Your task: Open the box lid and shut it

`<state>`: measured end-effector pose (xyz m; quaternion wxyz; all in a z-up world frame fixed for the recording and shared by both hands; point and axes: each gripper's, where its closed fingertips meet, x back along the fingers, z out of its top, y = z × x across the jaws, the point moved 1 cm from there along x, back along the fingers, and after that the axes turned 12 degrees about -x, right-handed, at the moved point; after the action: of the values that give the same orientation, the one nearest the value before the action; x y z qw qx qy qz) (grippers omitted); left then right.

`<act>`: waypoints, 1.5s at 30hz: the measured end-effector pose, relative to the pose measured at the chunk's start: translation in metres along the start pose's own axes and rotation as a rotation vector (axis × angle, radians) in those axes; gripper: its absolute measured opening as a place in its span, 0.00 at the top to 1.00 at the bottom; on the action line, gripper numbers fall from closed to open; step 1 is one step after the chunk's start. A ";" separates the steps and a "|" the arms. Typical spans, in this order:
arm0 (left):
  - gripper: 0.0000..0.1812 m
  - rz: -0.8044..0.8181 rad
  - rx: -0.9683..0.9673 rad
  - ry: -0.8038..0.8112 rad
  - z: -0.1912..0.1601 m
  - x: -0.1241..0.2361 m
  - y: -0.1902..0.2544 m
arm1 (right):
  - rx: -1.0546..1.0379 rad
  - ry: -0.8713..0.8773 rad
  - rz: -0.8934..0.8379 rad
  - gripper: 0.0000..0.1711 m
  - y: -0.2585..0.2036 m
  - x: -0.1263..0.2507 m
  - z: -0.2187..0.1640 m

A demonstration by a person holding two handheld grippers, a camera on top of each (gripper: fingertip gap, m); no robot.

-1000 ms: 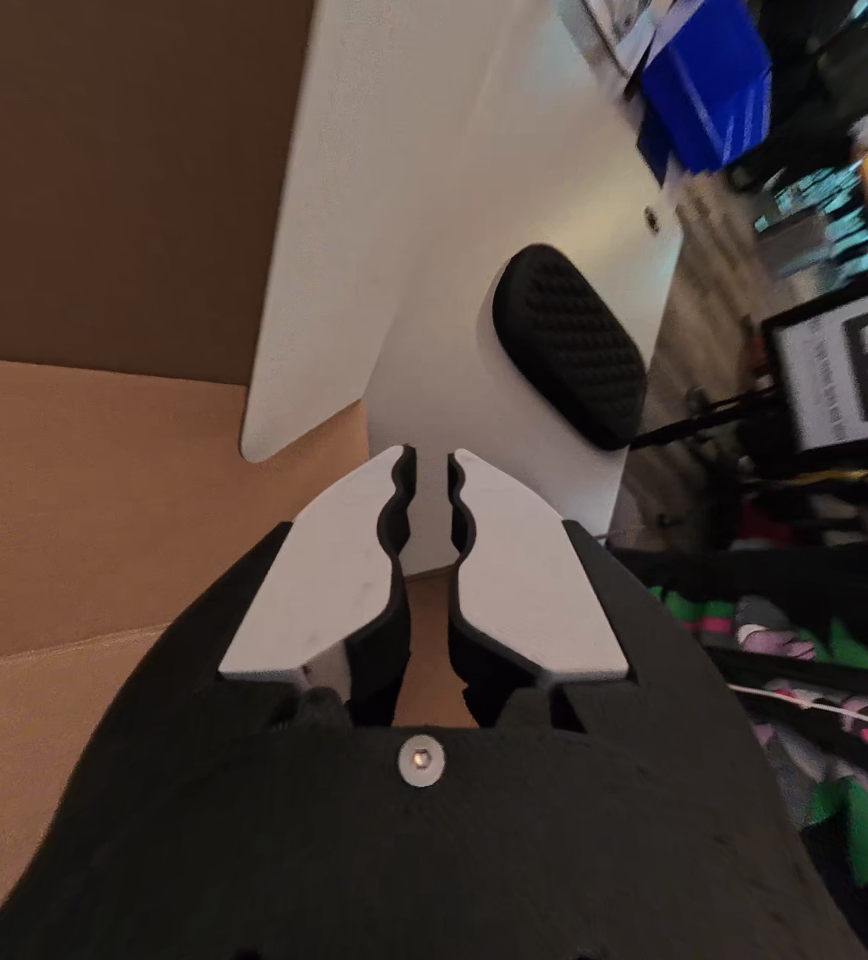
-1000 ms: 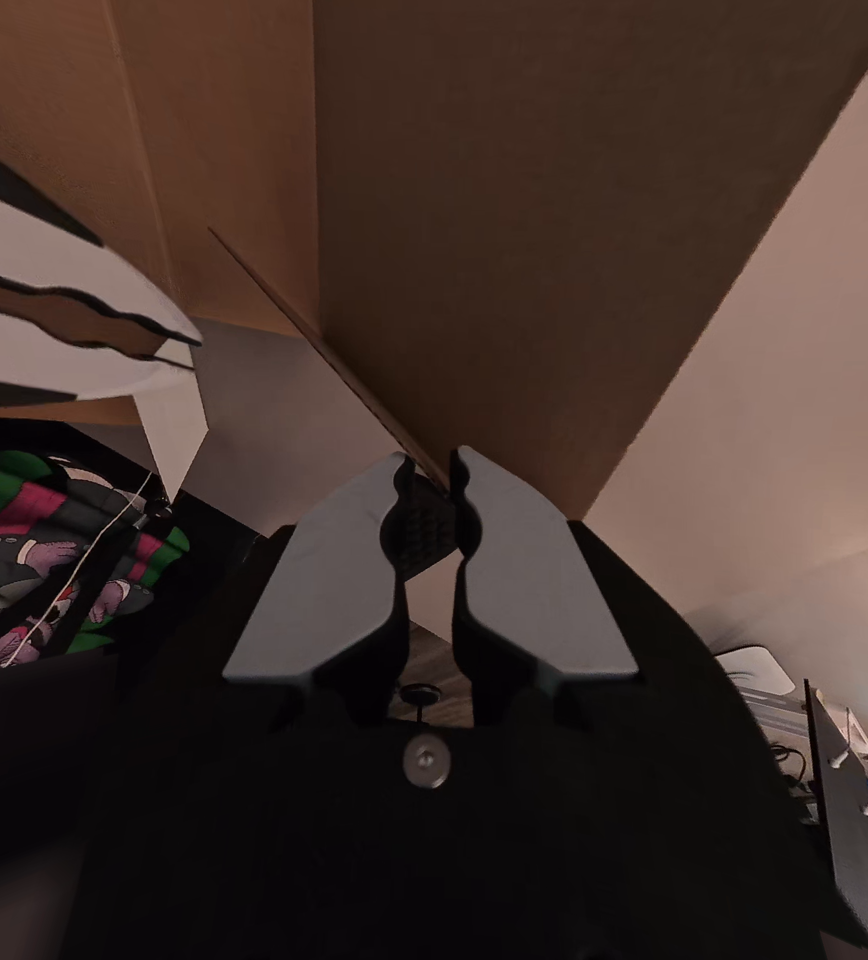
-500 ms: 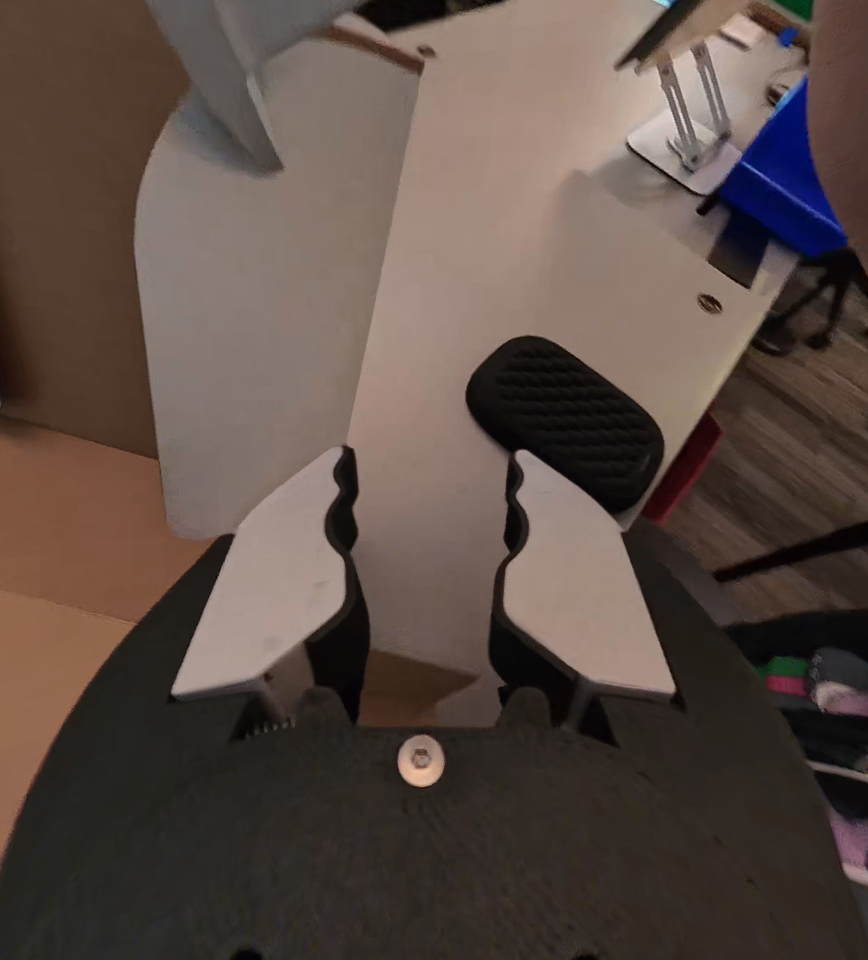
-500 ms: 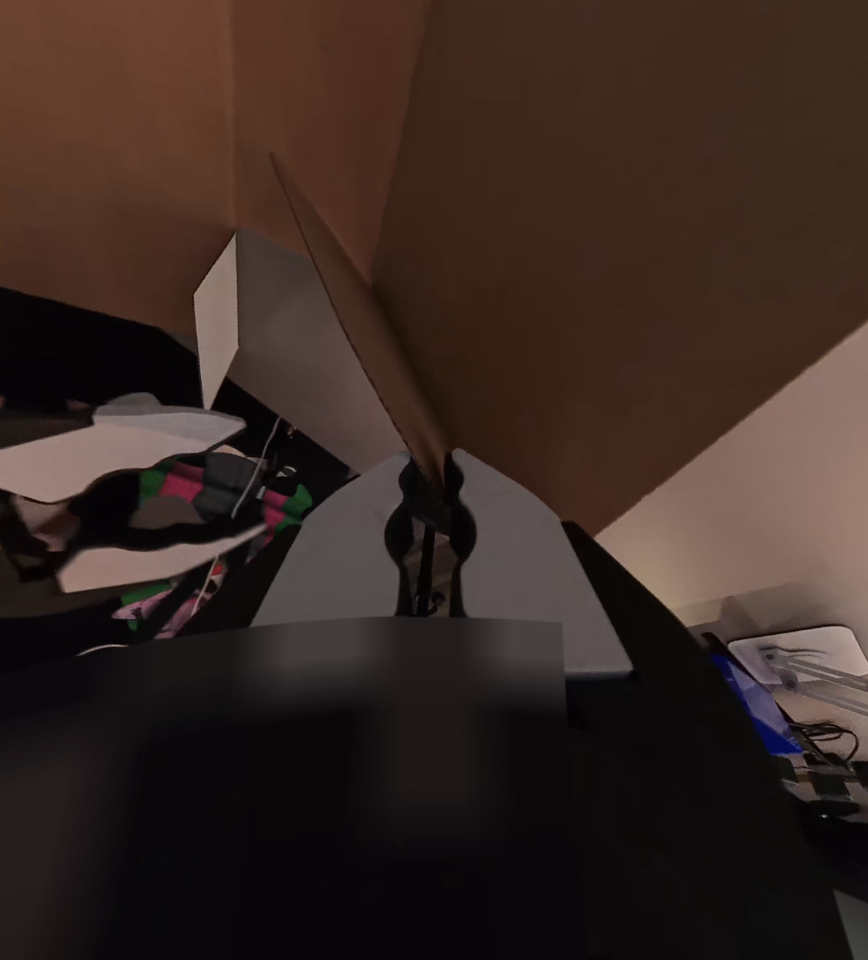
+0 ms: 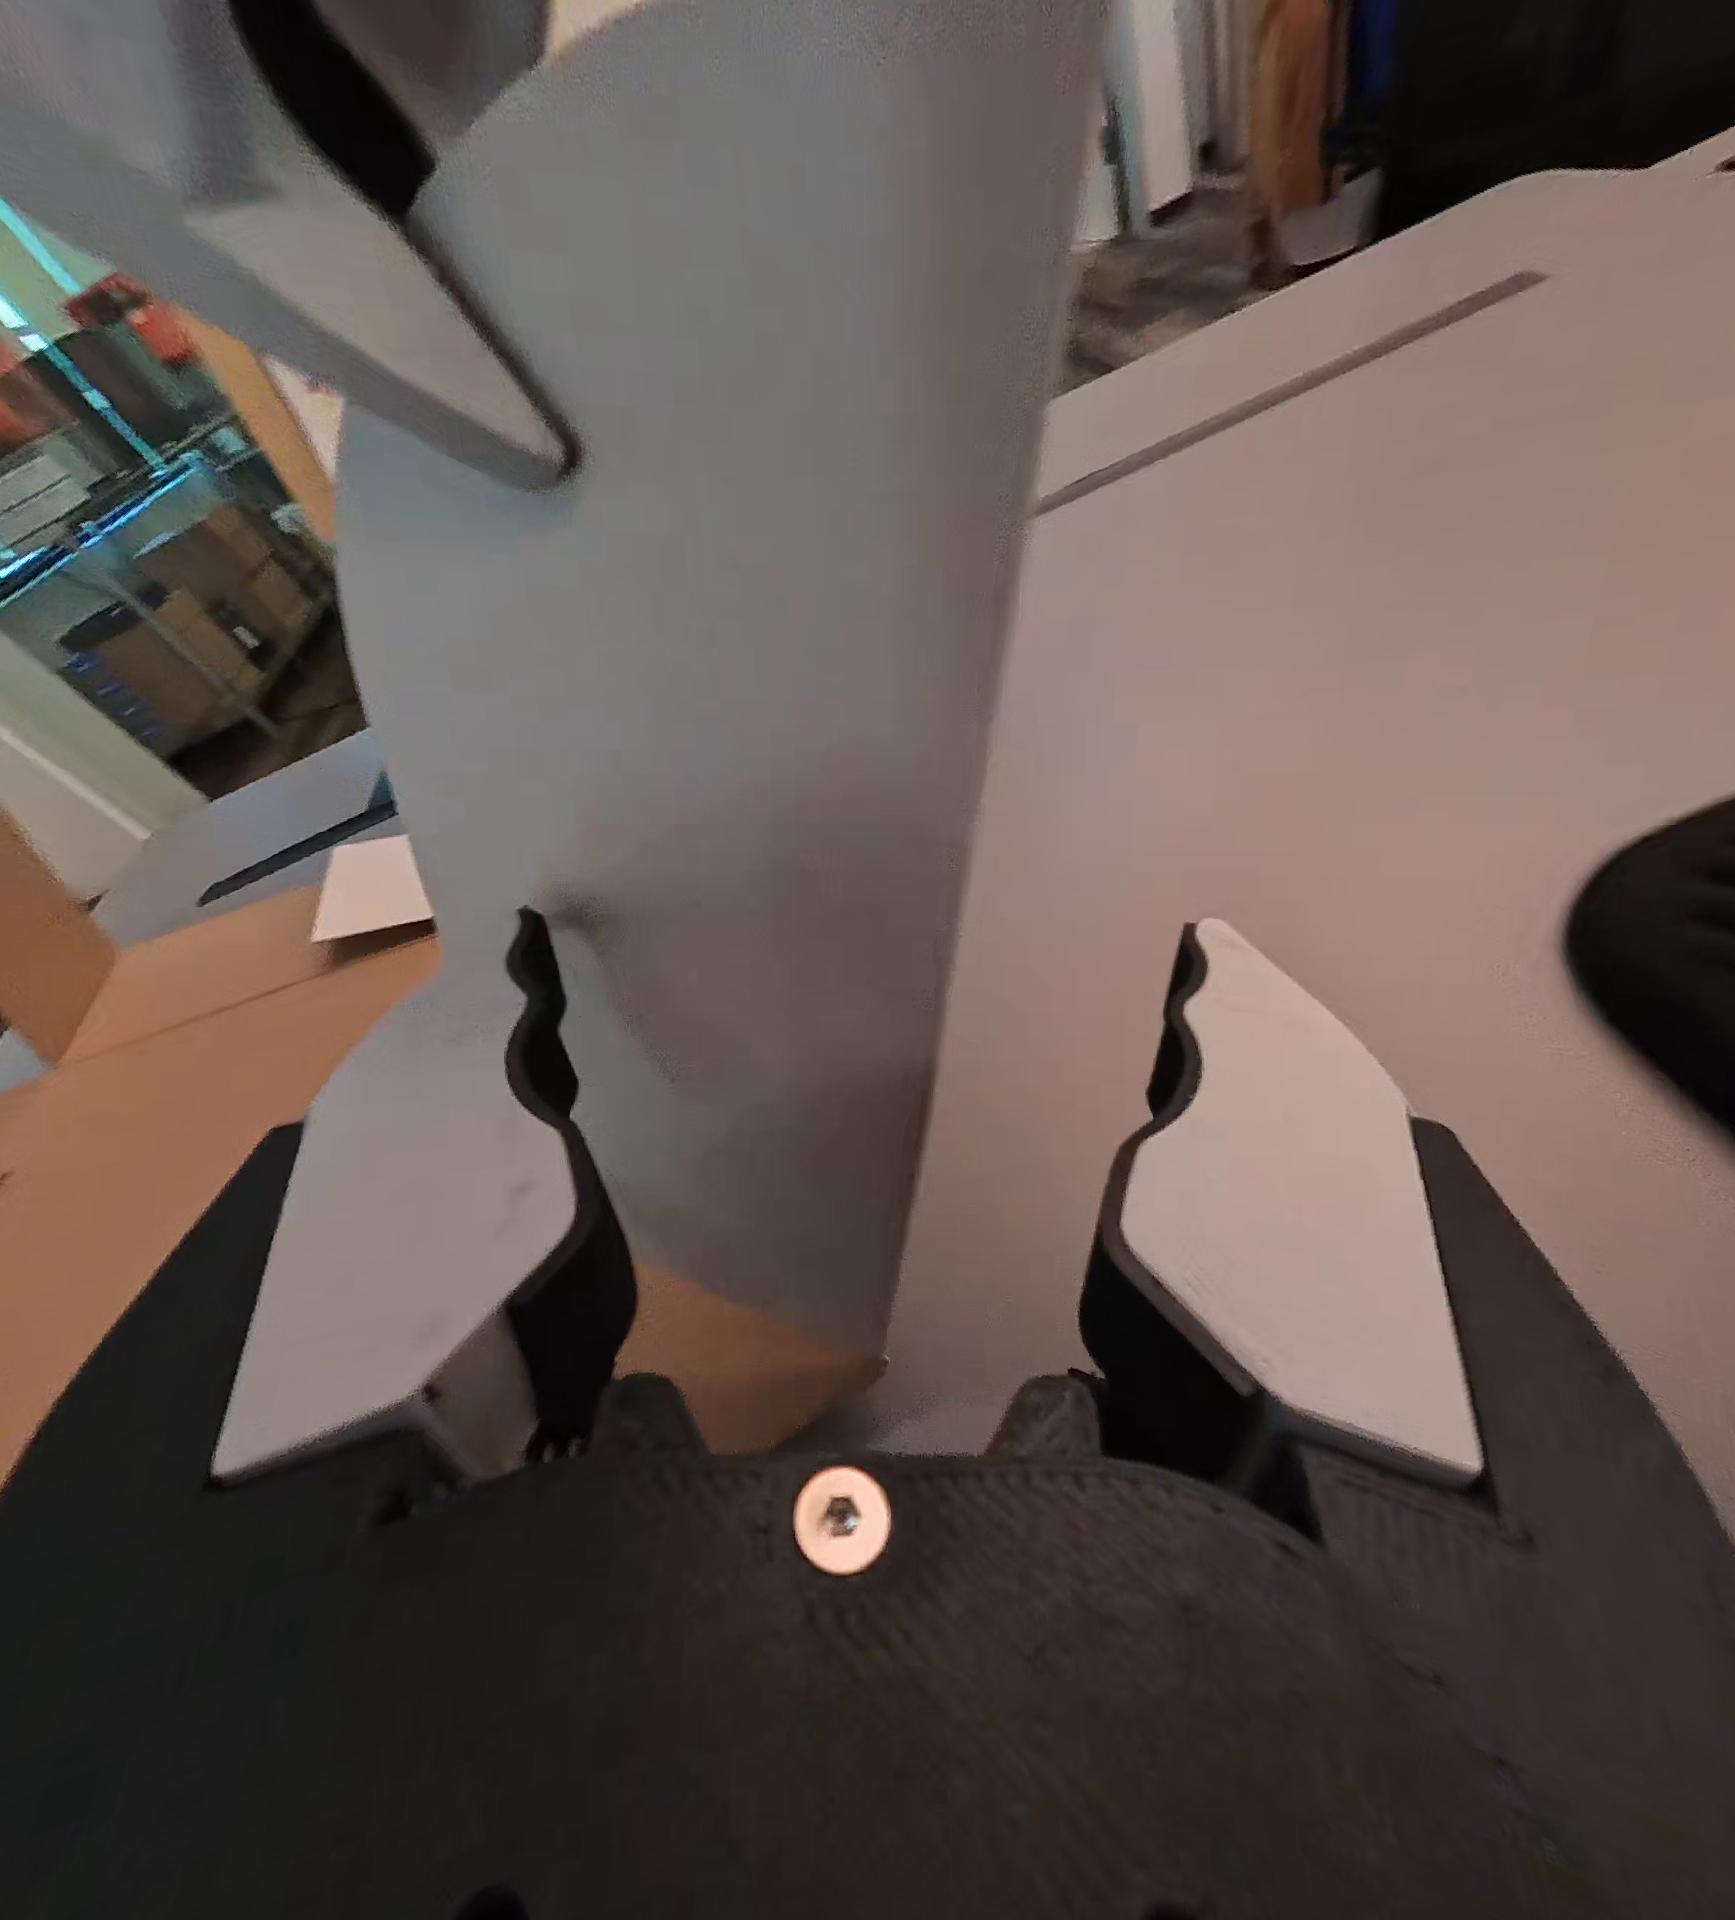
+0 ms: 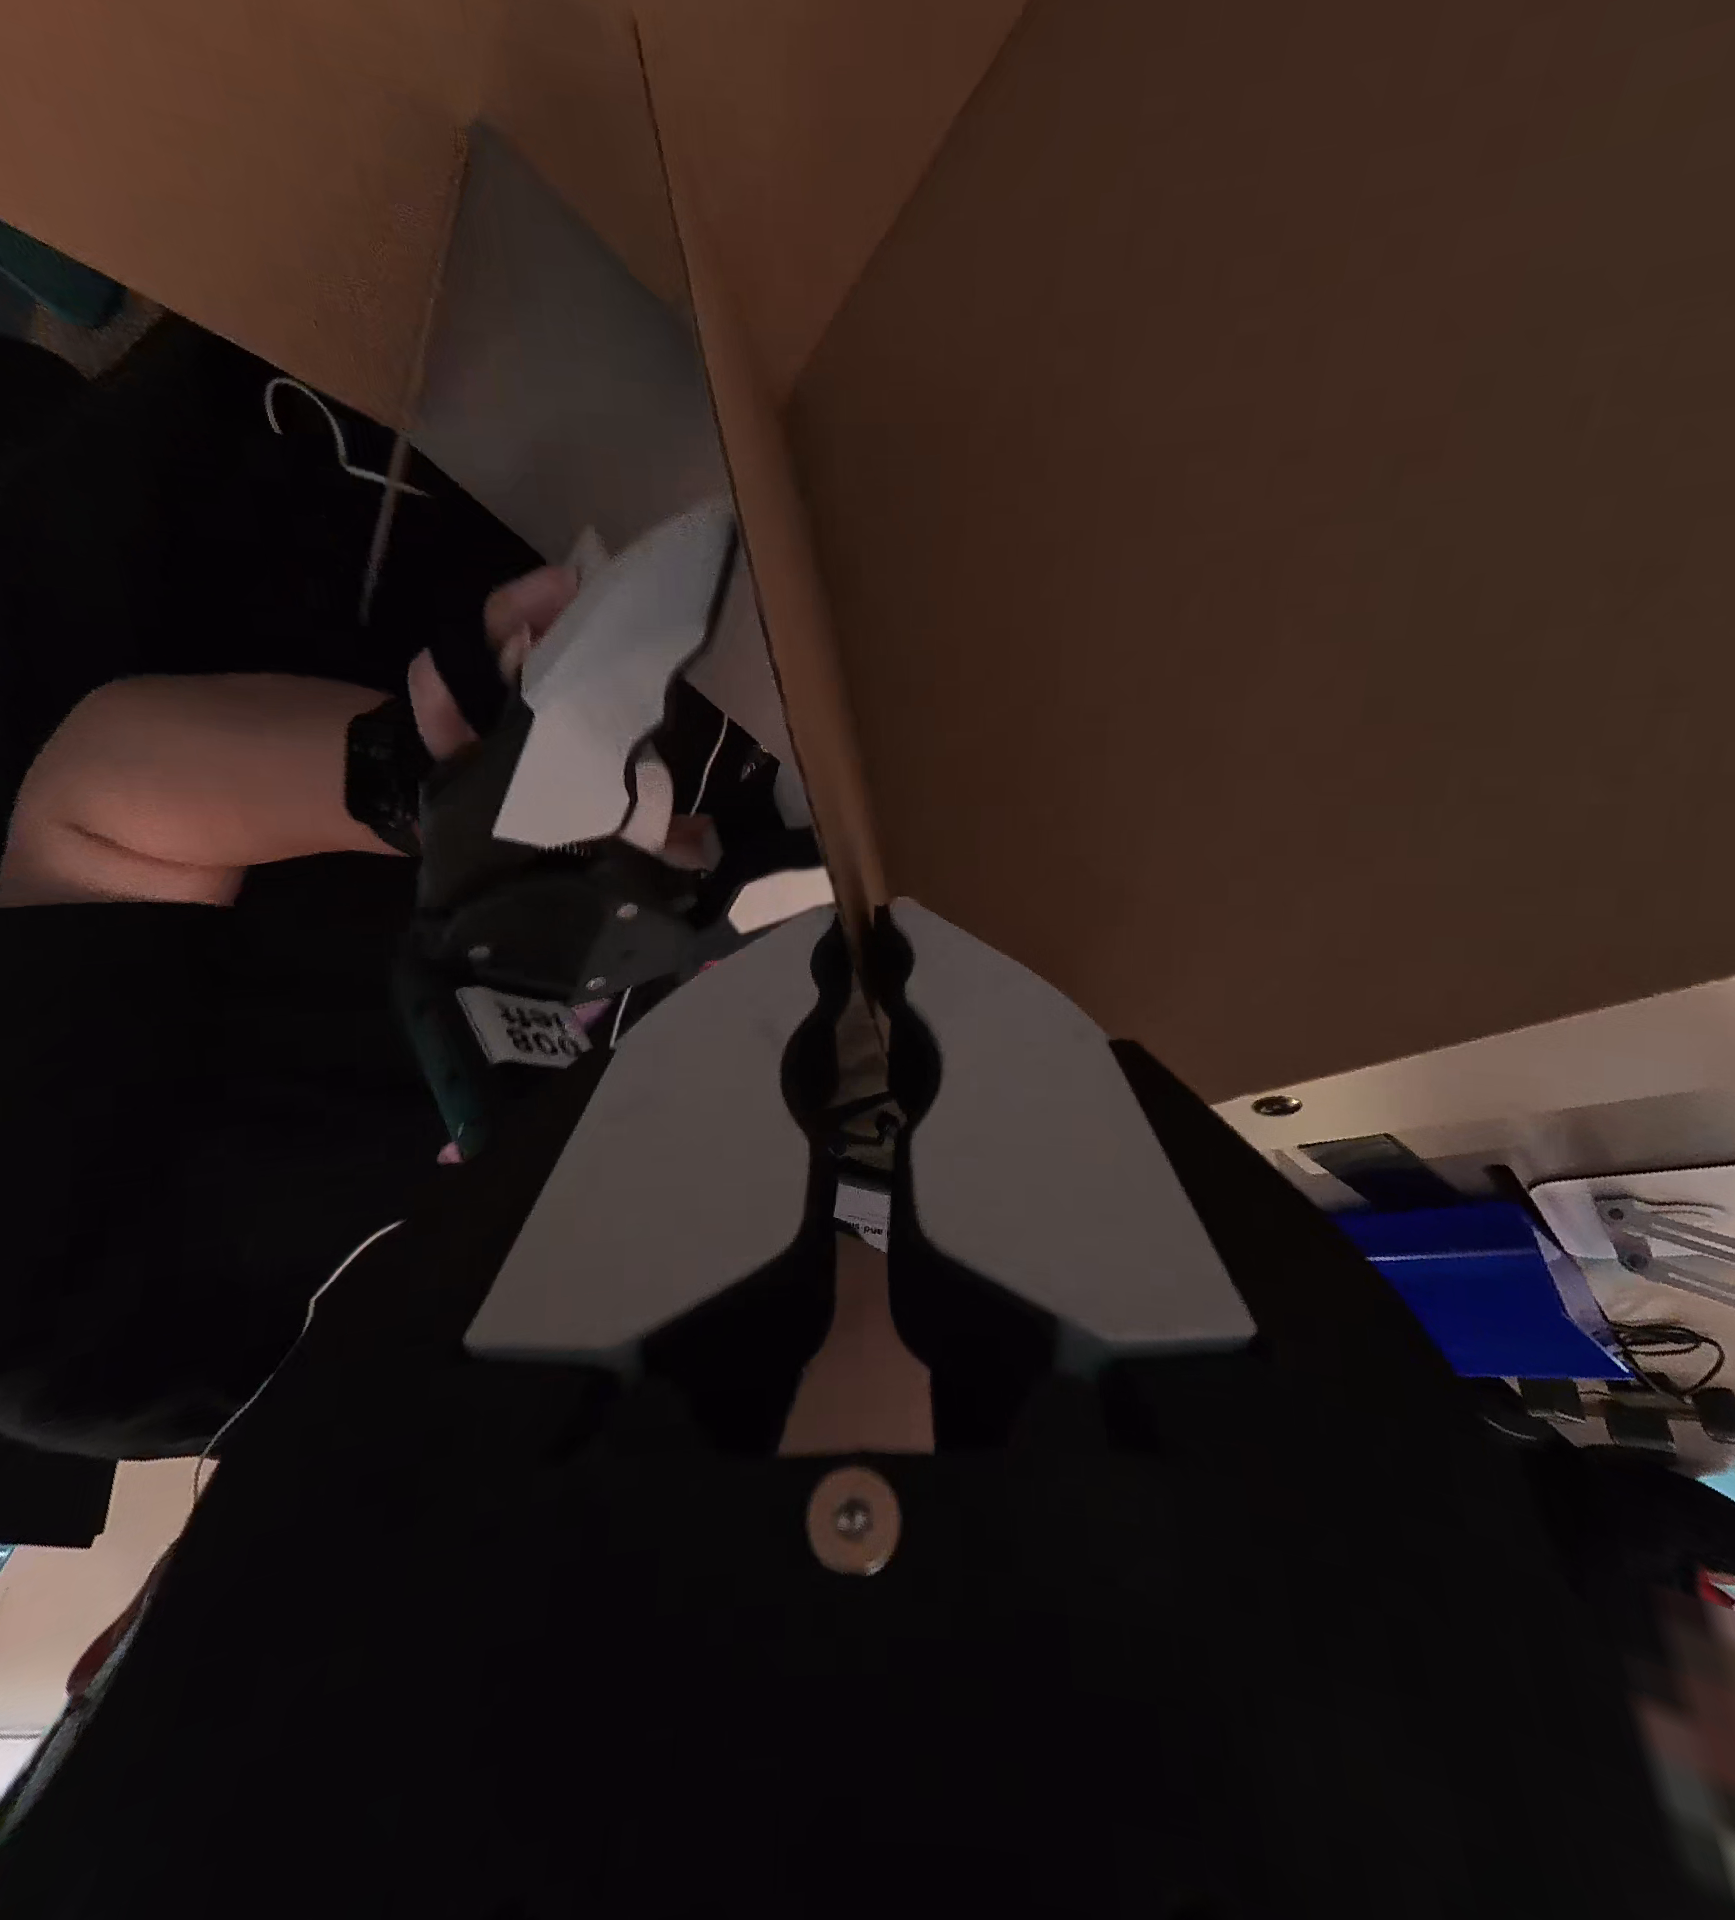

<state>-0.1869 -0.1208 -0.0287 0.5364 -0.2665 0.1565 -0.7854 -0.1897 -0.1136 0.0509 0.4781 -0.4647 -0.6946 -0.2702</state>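
The cardboard box (image 5: 167, 1039) is brown inside and white outside. Its white lid flap (image 5: 717, 623) stands upright in the left wrist view, reaching down between my left gripper's fingers. My left gripper (image 5: 863, 935) is wide open and grips nothing. In the right wrist view my right gripper (image 6: 858, 920) is shut on the thin edge of a brown lid panel (image 6: 1310, 520) that it holds raised. One finger of the right gripper (image 5: 375, 343) shows blurred at the upper left of the left wrist view. The left gripper (image 6: 614, 727), in a person's hand, shows just left of that lid edge.
The box rests on a white table (image 5: 1414, 623). A black dimpled pad (image 5: 1725, 997) lies on the table at the right. A blue bin (image 6: 1465, 1288) and a metal stand (image 6: 1694, 1247) sit farther off. Shelves with boxes (image 5: 115, 582) stand behind.
My left gripper opened from nearly shut to wide and tilted upward. My right gripper closed on the lid edge and has kept hold of it as the view swung.
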 end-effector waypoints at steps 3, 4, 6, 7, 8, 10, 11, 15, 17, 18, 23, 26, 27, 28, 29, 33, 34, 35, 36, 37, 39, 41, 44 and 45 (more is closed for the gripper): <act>0.37 0.023 0.053 -0.044 -0.022 -0.014 -0.006 | -0.011 -0.003 -0.015 0.97 -0.002 0.000 0.001; 0.37 0.032 0.054 -0.053 -0.028 -0.018 -0.006 | -0.012 -0.006 -0.014 0.98 -0.004 0.000 0.001; 0.37 0.073 0.013 -0.052 -0.033 -0.023 -0.008 | -0.007 -0.006 -0.014 0.98 -0.005 0.001 0.001; 0.39 0.096 -0.015 -0.050 -0.034 -0.024 -0.009 | -0.011 -0.009 -0.015 0.98 -0.005 0.002 0.000; 0.42 0.121 -0.034 -0.042 -0.034 -0.025 -0.012 | -0.013 -0.012 -0.014 0.98 -0.005 0.002 -0.001; 0.54 0.153 -0.045 0.003 -0.033 -0.026 -0.019 | -0.002 -0.003 0.000 0.98 -0.005 0.005 -0.001; 0.55 0.150 -0.030 0.025 -0.032 -0.026 -0.021 | 0.005 0.016 0.014 0.98 -0.006 0.007 0.001; 0.78 0.125 0.011 0.099 -0.026 -0.023 -0.024 | 0.054 0.048 0.011 0.87 0.002 0.021 0.000; 0.85 0.114 0.019 0.122 -0.027 -0.021 -0.025 | 0.115 0.062 0.077 0.84 -0.003 0.033 -0.008; 0.88 0.102 0.023 0.136 -0.027 -0.020 -0.024 | 0.156 0.073 0.124 0.83 -0.007 0.041 -0.014; 0.96 -0.004 0.057 0.195 -0.031 -0.008 -0.022 | 0.525 0.283 0.335 0.88 -0.011 0.087 -0.055; 0.97 -0.094 0.125 0.262 -0.032 0.007 -0.033 | 0.811 0.566 0.415 0.88 0.005 0.101 -0.074; 0.96 -0.128 0.144 0.289 -0.031 0.012 -0.038 | 0.918 0.695 0.415 0.88 0.013 0.101 -0.077; 0.96 -0.154 0.150 0.301 -0.031 0.017 -0.044 | 1.009 0.832 0.405 0.88 0.023 0.099 -0.079; 0.97 -0.175 0.157 0.300 -0.034 0.019 -0.049 | 1.072 0.974 0.392 0.88 0.033 0.094 -0.078; 0.95 -0.288 0.201 0.327 -0.041 0.034 -0.064 | 1.112 1.542 0.390 0.87 0.086 0.070 -0.072; 0.95 -0.311 0.213 0.338 -0.043 0.038 -0.069 | 1.065 1.685 0.392 0.80 0.103 0.063 -0.068; 0.95 -0.336 0.238 0.347 -0.045 0.043 -0.073 | 0.980 1.787 0.413 0.68 0.122 0.055 -0.061; 0.95 -0.365 0.265 0.362 -0.047 0.048 -0.077 | 0.872 1.851 0.465 0.59 0.141 0.045 -0.051; 0.95 -0.393 0.291 0.374 -0.049 0.052 -0.081 | 0.792 1.886 0.542 0.57 0.156 0.035 -0.041; 0.96 -0.447 0.335 0.393 -0.050 0.060 -0.091 | 0.698 1.931 0.672 0.55 0.173 0.019 -0.019; 0.96 -0.518 0.351 0.411 -0.051 0.070 -0.098 | 0.675 1.952 0.743 0.51 0.172 0.008 0.002; 0.96 -0.630 0.393 0.436 -0.057 0.083 -0.111 | 0.806 1.830 0.864 0.52 0.129 -0.006 0.024; 0.96 -0.670 0.424 0.447 -0.060 0.085 -0.115 | 0.856 1.766 0.878 0.52 0.112 -0.012 0.030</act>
<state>-0.3339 -0.1588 0.0054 0.2486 -0.0105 0.0093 -0.9685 -0.0992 -0.0467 0.0204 0.9891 -0.1079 0.0873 -0.0494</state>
